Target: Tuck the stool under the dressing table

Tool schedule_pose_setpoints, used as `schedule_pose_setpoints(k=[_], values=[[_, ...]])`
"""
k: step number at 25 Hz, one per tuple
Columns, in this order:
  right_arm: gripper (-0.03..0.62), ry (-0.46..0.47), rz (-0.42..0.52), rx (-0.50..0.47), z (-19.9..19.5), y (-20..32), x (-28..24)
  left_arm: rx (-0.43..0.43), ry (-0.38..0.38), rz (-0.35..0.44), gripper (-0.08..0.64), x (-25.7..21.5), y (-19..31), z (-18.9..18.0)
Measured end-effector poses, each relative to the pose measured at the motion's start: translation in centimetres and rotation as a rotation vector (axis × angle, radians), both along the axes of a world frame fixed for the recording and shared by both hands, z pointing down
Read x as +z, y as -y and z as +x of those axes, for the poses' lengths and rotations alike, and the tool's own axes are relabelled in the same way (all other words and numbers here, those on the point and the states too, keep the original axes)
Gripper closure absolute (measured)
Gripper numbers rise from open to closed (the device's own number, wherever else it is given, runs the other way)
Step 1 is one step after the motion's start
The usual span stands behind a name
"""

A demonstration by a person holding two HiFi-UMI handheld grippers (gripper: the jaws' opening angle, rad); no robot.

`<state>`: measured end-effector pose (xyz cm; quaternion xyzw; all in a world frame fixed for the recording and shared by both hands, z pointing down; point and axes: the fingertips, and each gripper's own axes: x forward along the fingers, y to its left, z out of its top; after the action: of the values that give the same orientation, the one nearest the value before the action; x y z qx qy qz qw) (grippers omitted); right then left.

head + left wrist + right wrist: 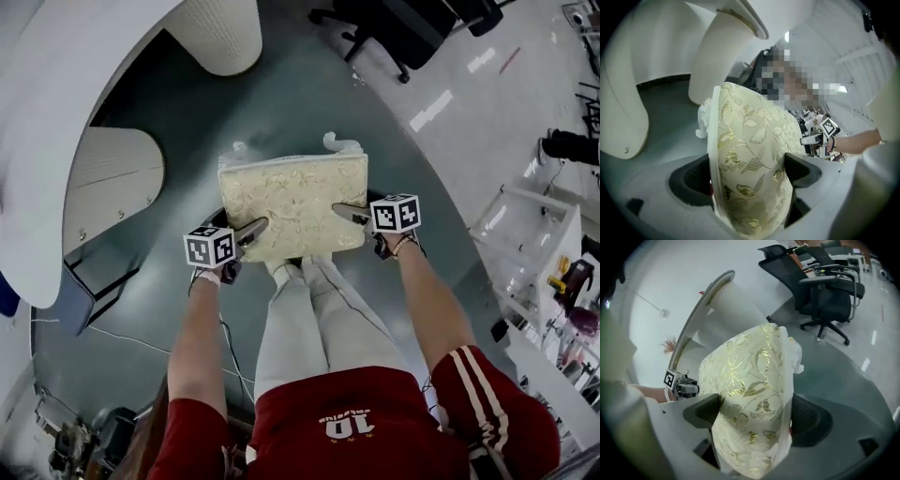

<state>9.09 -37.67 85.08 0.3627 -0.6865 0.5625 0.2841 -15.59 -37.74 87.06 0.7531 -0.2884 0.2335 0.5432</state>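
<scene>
The stool has a cream seat cushion with a gold leaf pattern and white carved legs. It stands on the grey floor in front of the person's legs. My left gripper is shut on the seat's left near edge, and my right gripper is shut on its right near edge. In the left gripper view the cushion fills the gap between the jaws; the right gripper view shows the cushion clamped the same way. The white curved dressing table lies at the upper left, with a white pedestal beyond the stool.
A white drawer unit sits under the table at the left. A black office chair stands at the far upper right, and white shelving with small items lines the right side. A cable trails over the floor at the left.
</scene>
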Motion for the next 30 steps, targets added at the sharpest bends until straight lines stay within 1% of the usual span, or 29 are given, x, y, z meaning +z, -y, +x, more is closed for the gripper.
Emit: schedule_pose_setpoints(k=[3, 6, 8, 11, 13, 14, 15, 18, 19, 20, 21, 23, 26, 27, 28, 30], values=[[0.129, 0.01, 0.022, -0.069, -2.1, 2.0, -2.4, -0.095, -0.009, 0.009, 0.078, -2.4, -0.2, -2.1], [0.13, 0.03, 0.039, -0.15, -4.2, 4.1, -3.2, -0.187, -0.01, 0.009, 0.078, -3.2, -0.4, -3.9], [0.13, 0.039, 0.049, -0.22, -7.1, 5.9, -2.9, -0.258, 0.002, 0.02, 0.078, -3.2, -0.4, -6.5], [0.13, 0.056, 0.048, -0.323, -12.7, 8.0, -2.0, -0.344, 0.021, 0.018, 0.078, -2.5, -0.6, -11.4], [0.13, 0.066, 0.044, -0.359, -13.8, 8.9, -1.4, -0.382, 0.022, 0.013, 0.078, -2.0, -0.7, -12.2], [0.13, 0.068, 0.043, -0.349, -13.2, 8.7, -1.2, -0.378, 0.021, 0.014, 0.078, -1.9, -0.6, -11.7], [0.13, 0.064, 0.043, -0.307, -11.8, 7.9, -1.1, -0.339, 0.017, 0.015, 0.078, -1.8, -0.4, -10.6], [0.13, 0.044, 0.046, -0.081, -5.1, 3.0, -1.8, -0.113, -0.007, 0.013, 0.078, -1.7, 0.1, -4.9], [0.13, 0.045, 0.046, -0.04, -3.1, 1.9, -2.0, -0.069, -0.01, 0.015, 0.077, -1.7, 0.0, -3.1], [0.13, 0.049, 0.045, -0.02, -1.8, 1.4, -2.0, -0.044, -0.009, 0.018, 0.075, -1.8, 0.1, -1.8], [0.131, 0.054, 0.043, -0.009, -1.0, 1.2, -1.9, -0.029, -0.004, 0.02, 0.075, -2.0, 0.2, -1.1], [0.132, 0.062, 0.027, 0.012, -0.7, 0.9, -1.6, -0.012, 0.015, 0.012, 0.075, -2.5, 0.6, -1.1], [0.132, 0.074, -0.005, 0.011, -0.8, -0.4, -1.3, -0.03, 0.032, -0.024, 0.075, -2.6, -1.0, -1.3], [0.132, 0.079, 0.004, 0.002, -0.8, -0.7, -1.4, -0.041, 0.036, -0.017, 0.074, -2.7, -1.6, -1.2], [0.132, 0.084, 0.028, -0.004, -0.7, -0.9, -1.6, -0.05, 0.041, 0.005, 0.072, -3.0, -1.9, -1.2], [0.132, 0.092, 0.099, -0.003, -0.7, -1.0, -2.3, -0.057, 0.052, 0.078, 0.069, -4.0, -1.9, -1.1]])
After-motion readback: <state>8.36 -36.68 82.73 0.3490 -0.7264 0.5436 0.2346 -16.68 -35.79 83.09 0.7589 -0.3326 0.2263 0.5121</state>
